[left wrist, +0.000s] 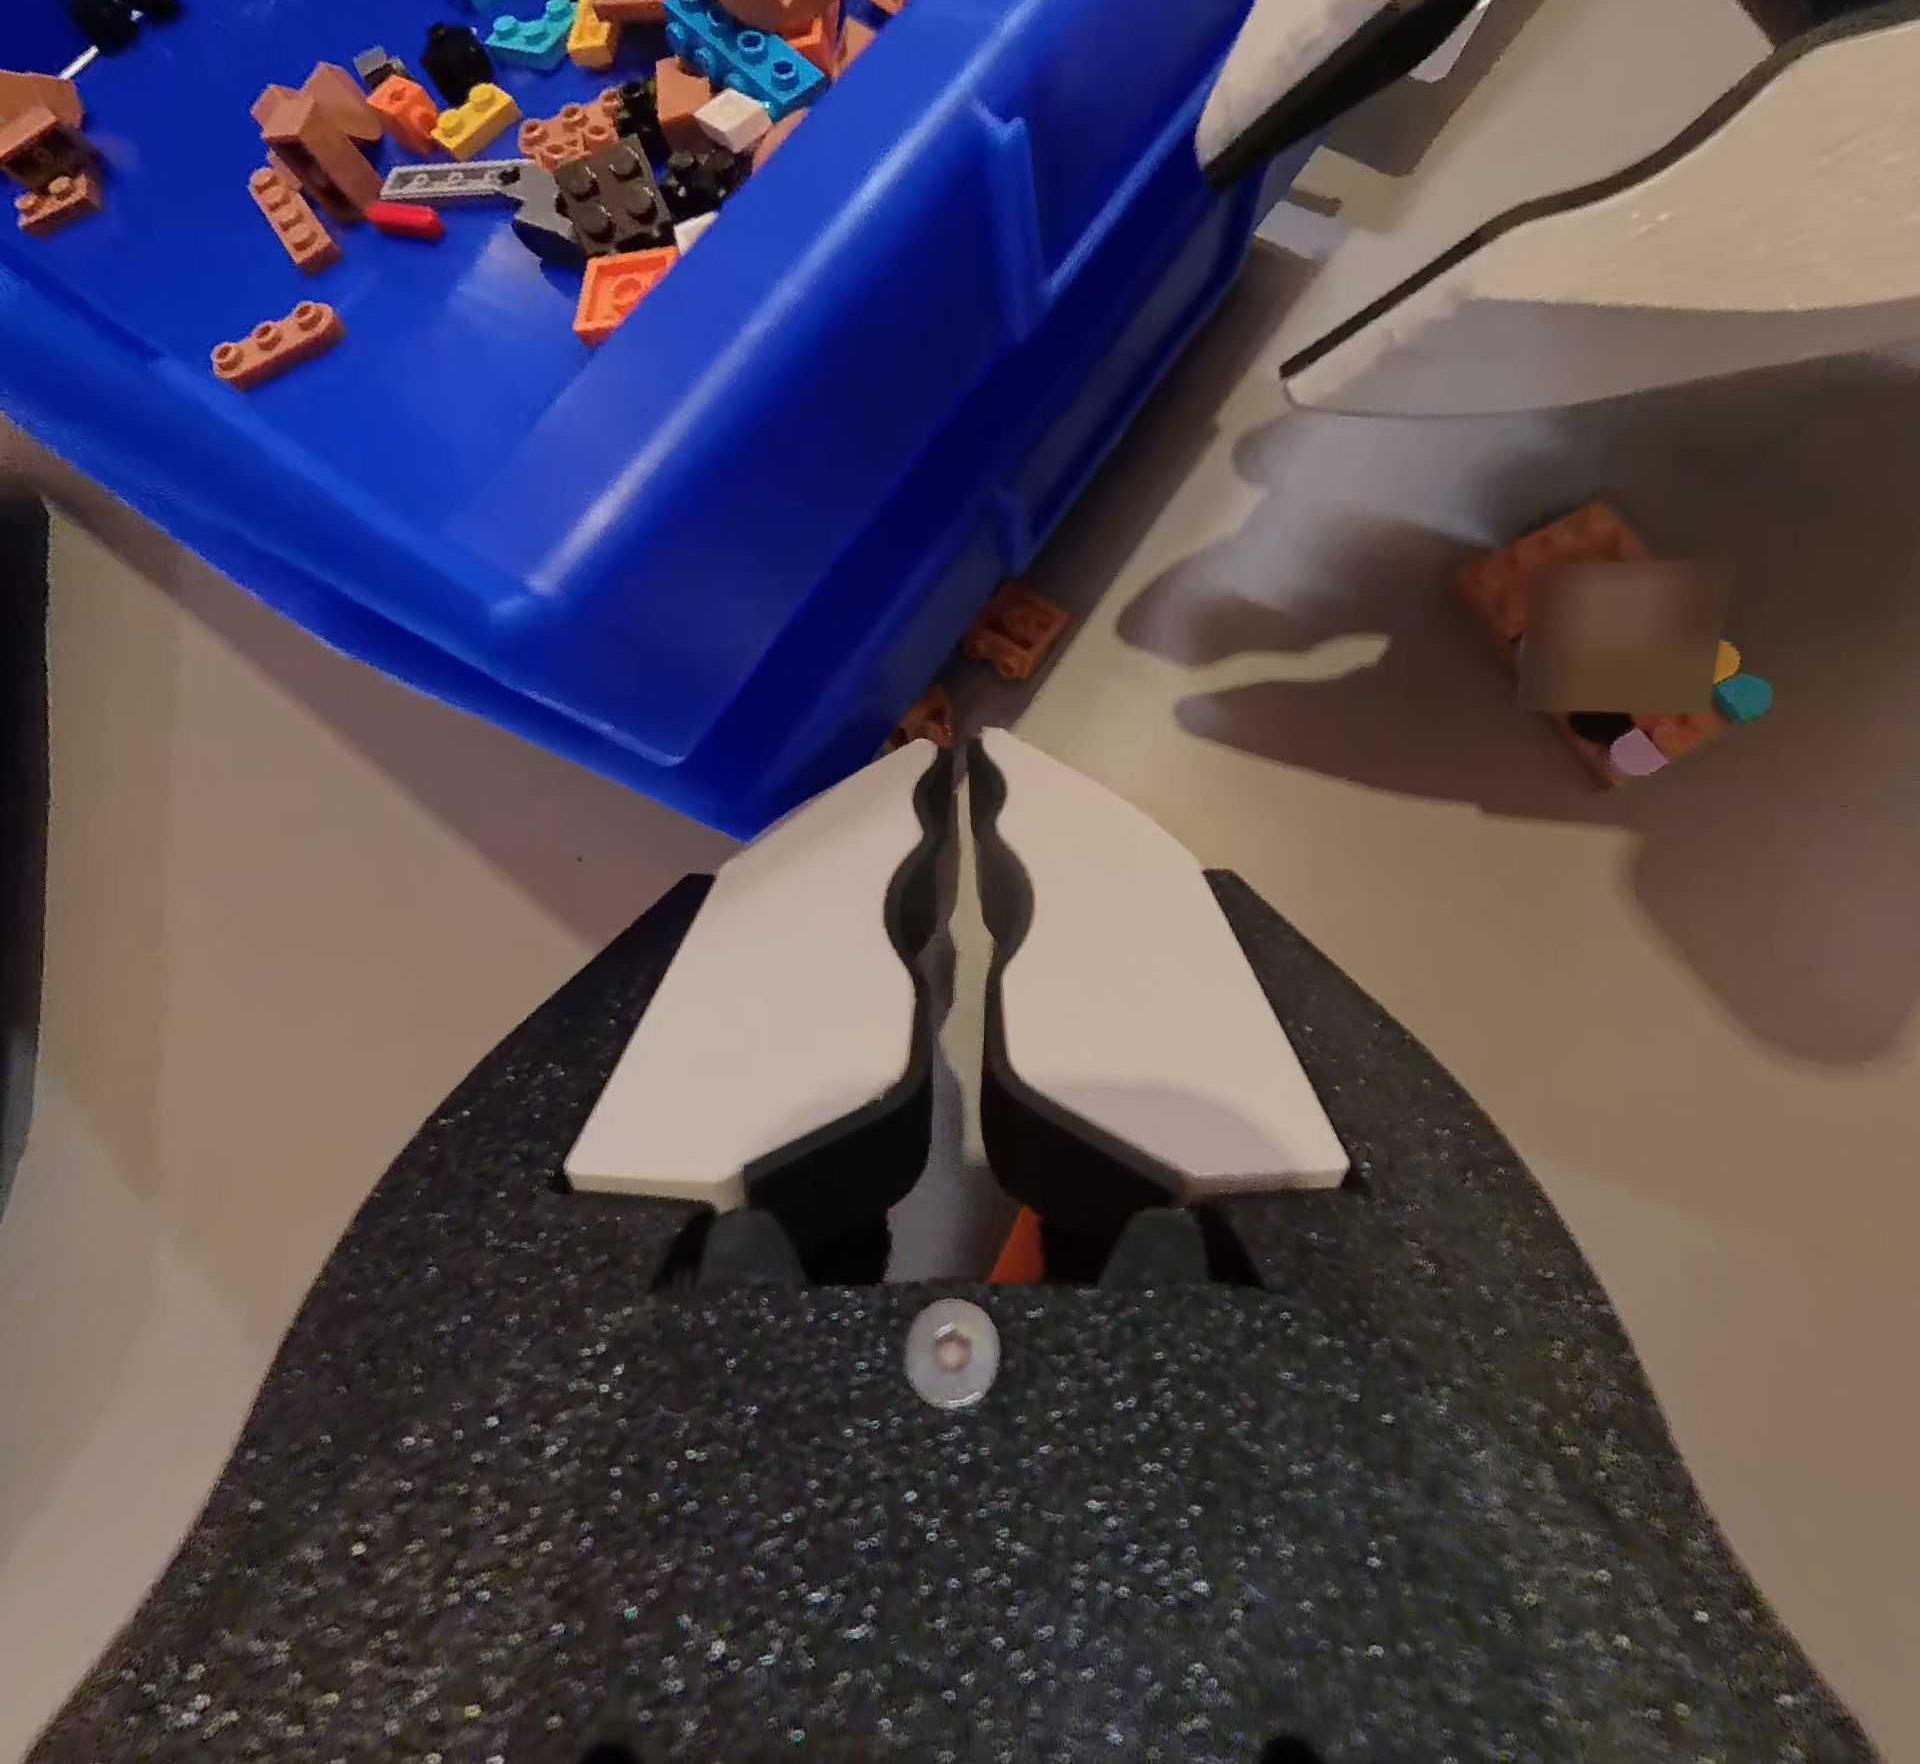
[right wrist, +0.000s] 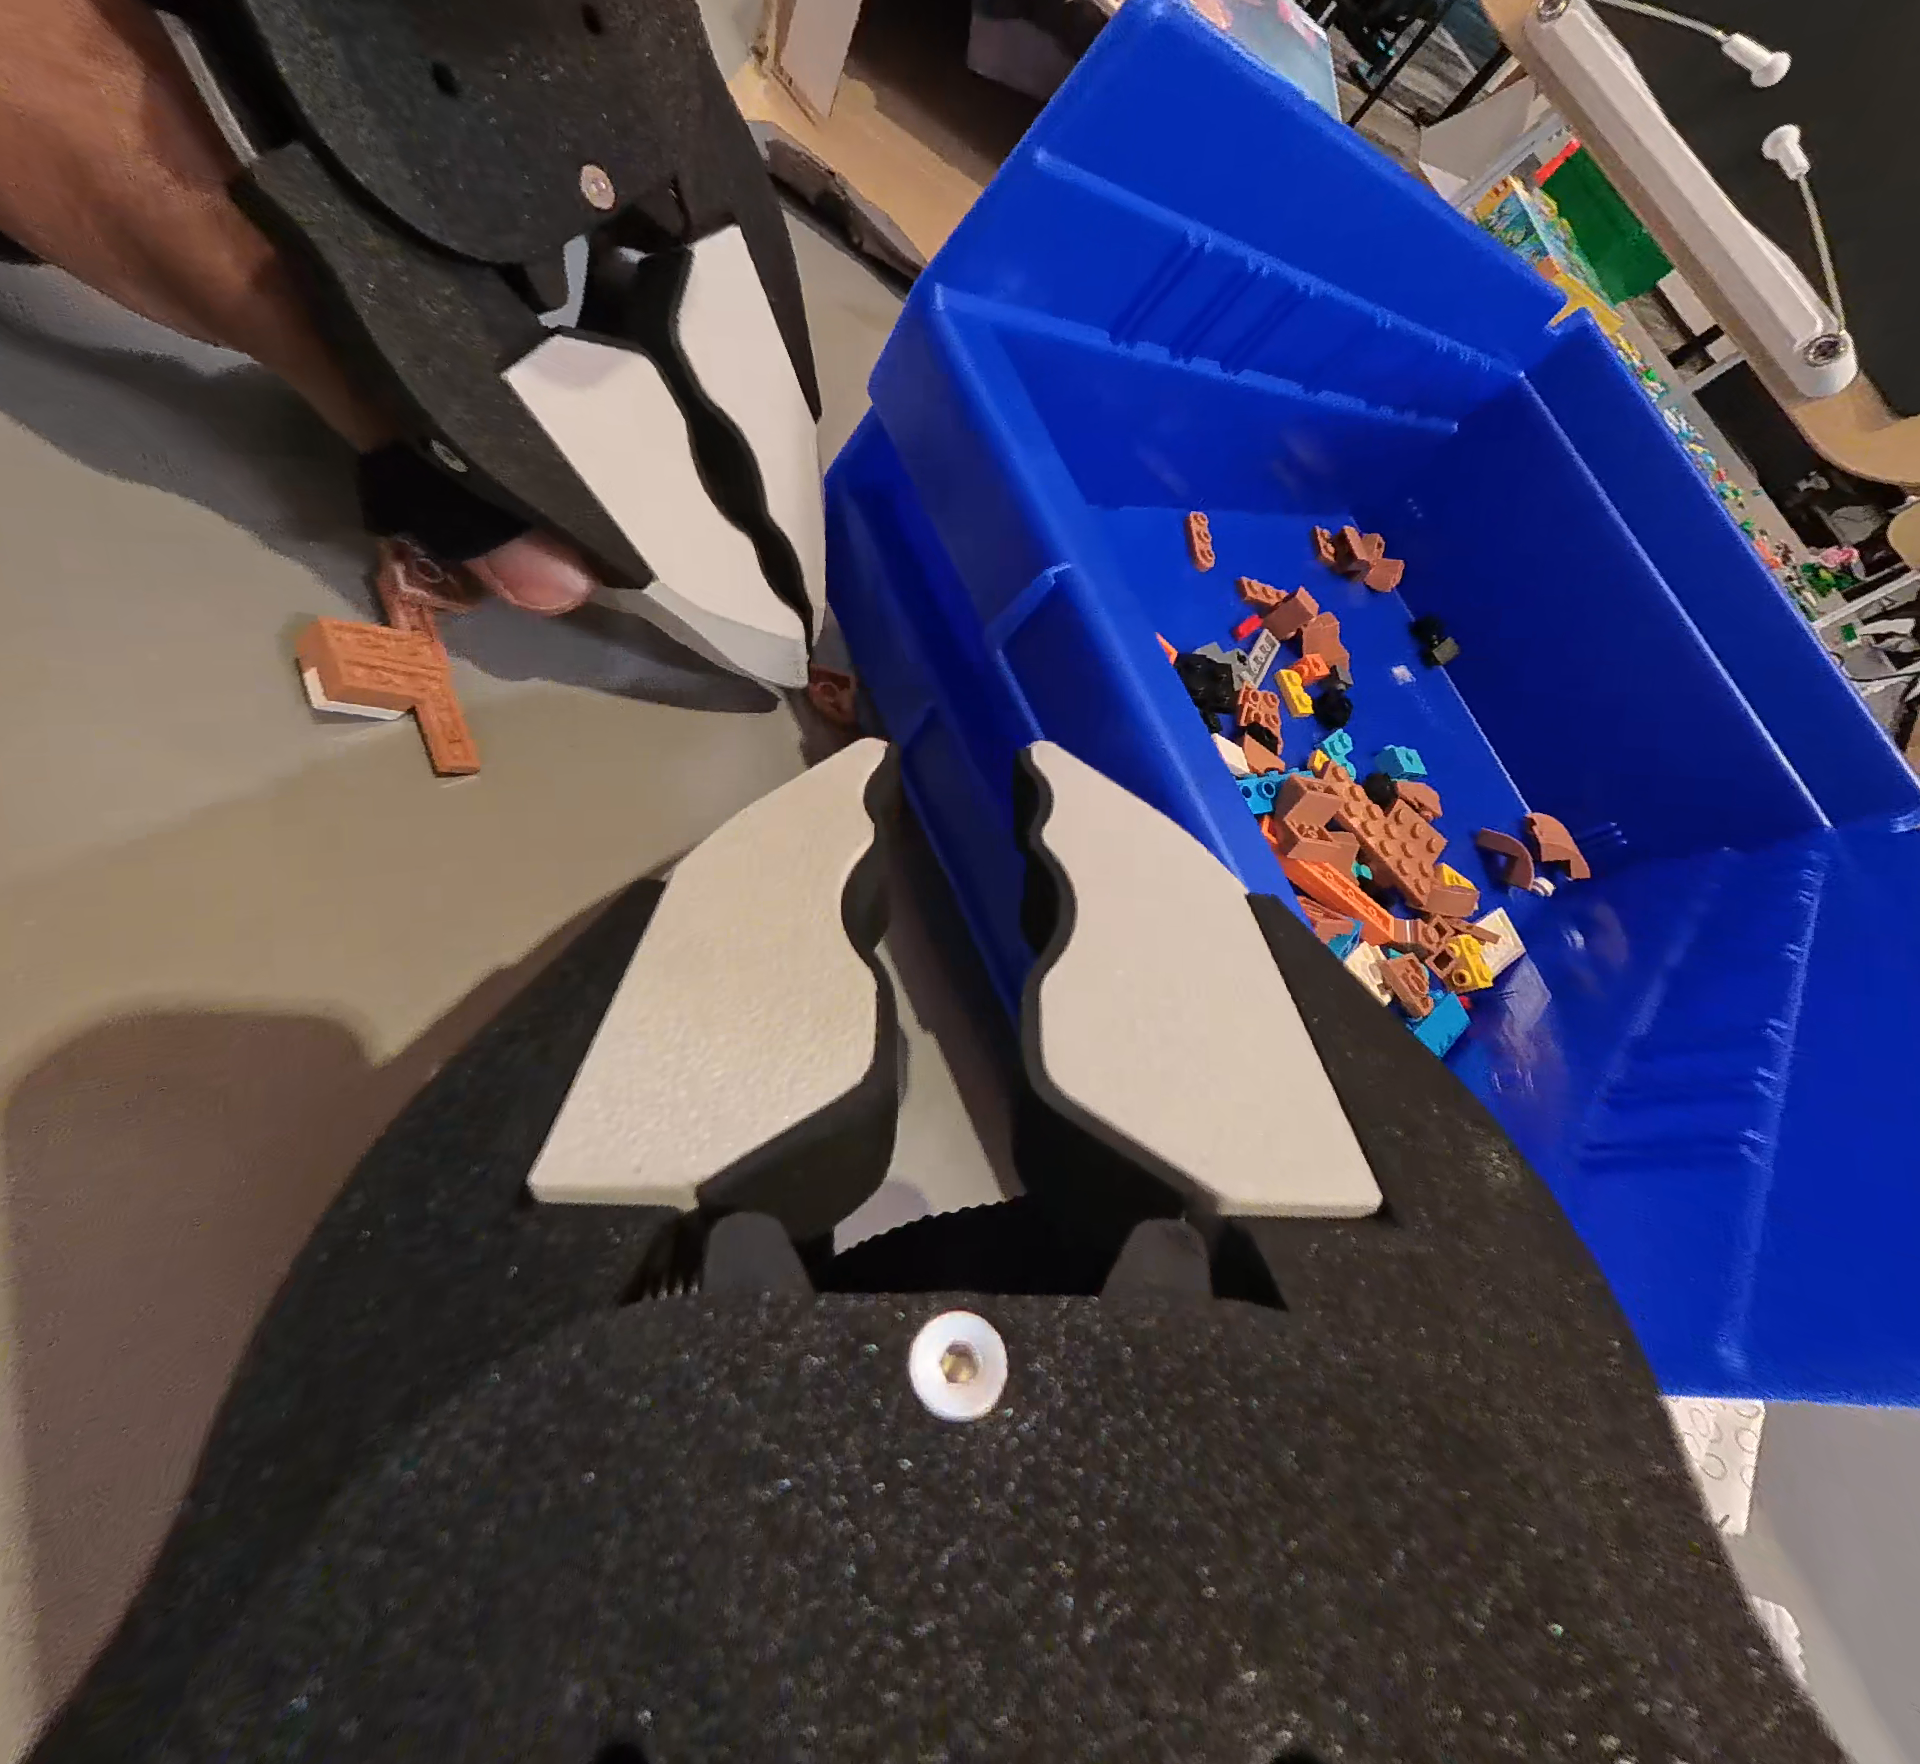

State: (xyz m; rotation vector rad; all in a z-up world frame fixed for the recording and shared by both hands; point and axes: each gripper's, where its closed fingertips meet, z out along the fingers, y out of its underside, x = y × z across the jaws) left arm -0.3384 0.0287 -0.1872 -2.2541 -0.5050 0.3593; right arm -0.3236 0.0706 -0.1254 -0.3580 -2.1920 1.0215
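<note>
Left gripper low over the grey tabletop, jaws closed with tips nearly meeting, nothing seen held between them. Tips sit right at the near corner of the blue bin, just beside two small brown-orange bricks that lie on the tabletop against the bin's outer wall. An orange bit shows deep between the finger bases; cannot tell what it is.

In the right wrist view the left gripper comes in from the upper left with a hand around its body, tips down at the bin's corner, touching or almost touching a small brown piece there.

Right gripper jaws open, a clear gap between the fingers, holding nothing. Its tips point at the outside wall of the blue bin, near the same corner, close to the left gripper's tips. In the left wrist view the right gripper shows at the upper right, above the tabletop, beside the bin's side wall.

Bin holds a loose heap of small toy bricks: brown, orange, teal, yellow, black, white, piled mostly toward one end, a few scattered on the bin floor.

On the tabletop, away from the bin: a small brown brick assembly with teal, pink and black bits, partly under a blur patch, in shadow. A flat brown T-shaped brick piece with a white part under it lies left of the left gripper.

Background beyond the table edge: cluttered shelves, a cardboard box, a white bar.
</note>
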